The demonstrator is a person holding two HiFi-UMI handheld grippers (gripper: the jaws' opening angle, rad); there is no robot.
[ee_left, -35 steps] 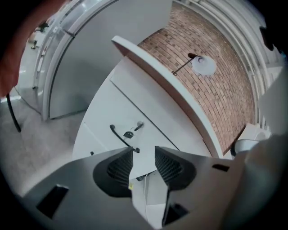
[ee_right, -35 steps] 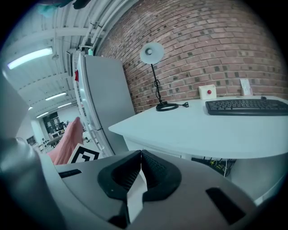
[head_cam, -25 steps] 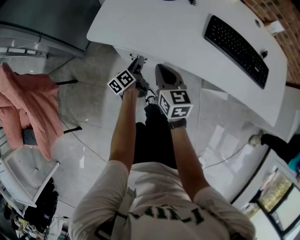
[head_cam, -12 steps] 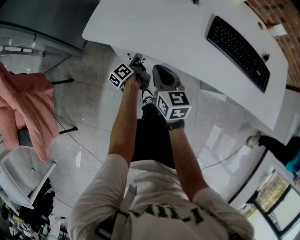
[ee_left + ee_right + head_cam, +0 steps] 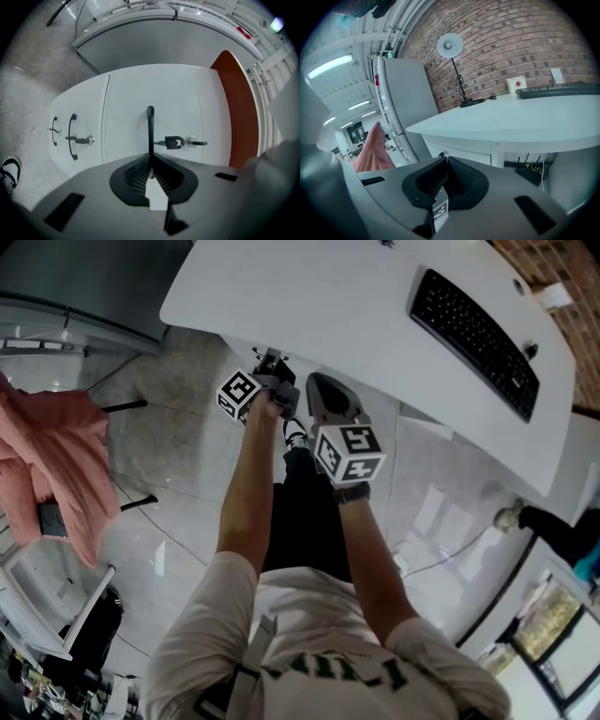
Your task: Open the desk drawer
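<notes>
A white drawer front [image 5: 150,89] fills the left gripper view, with a thin black handle [image 5: 150,124] running down its middle. My left gripper [image 5: 150,158] points level at it. Its jaws are closing, the handle's near end sits between them and the pads press on it. A black key [image 5: 175,142] sticks out of the lock beside the handle. In the head view the left gripper [image 5: 273,362] reaches under the edge of the white desk [image 5: 319,296]. My right gripper [image 5: 325,392] hangs just beside it, shut and holding nothing [image 5: 446,161].
A second drawer [image 5: 77,126] with its own handle and key lies to the left, a red panel [image 5: 239,108] to the right. A black keyboard [image 5: 473,329] lies on the desk, with a lamp [image 5: 450,47] further back. A pink cloth [image 5: 56,456] hangs over a chair at the left.
My left gripper has moved a little further under the desk edge and rolled, so its marker cube now shows another side. The right gripper has stayed where it was.
</notes>
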